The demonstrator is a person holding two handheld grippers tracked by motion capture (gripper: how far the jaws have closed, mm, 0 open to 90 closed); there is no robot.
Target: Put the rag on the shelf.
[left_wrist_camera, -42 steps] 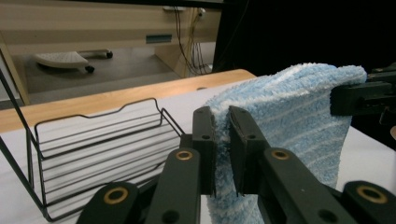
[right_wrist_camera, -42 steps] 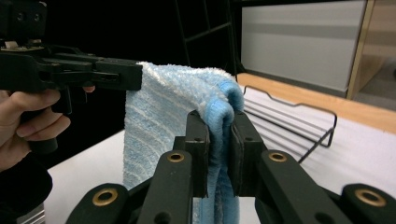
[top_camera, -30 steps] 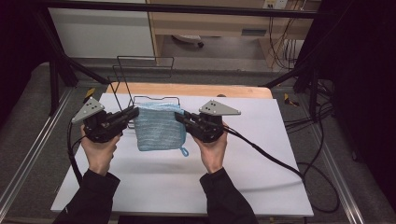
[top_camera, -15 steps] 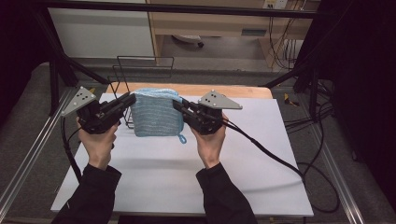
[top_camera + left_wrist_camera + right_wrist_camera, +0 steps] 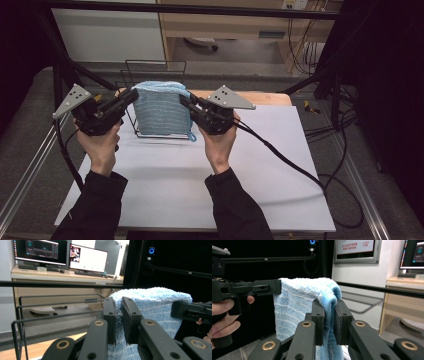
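We have the folded blue towel (image 5: pixel 162 107) hanging between us above the white table (image 5: pixel 165 180), just in front of the wire rack (image 5: pixel 131 80). The left gripper (image 5: pixel 131 95) and right gripper (image 5: pixel 186 100) are each clamped on a top corner. It looks light, soft and limp — it sags wherever unsupported — so the doubled upper edge is the place to hold it.

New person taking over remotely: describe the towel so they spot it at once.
Look at the far edge of the white table, before the black wire rack. Between the left claw and right claw hangs a folded, fluffy, light-blue striped towel, the sole cloth there.
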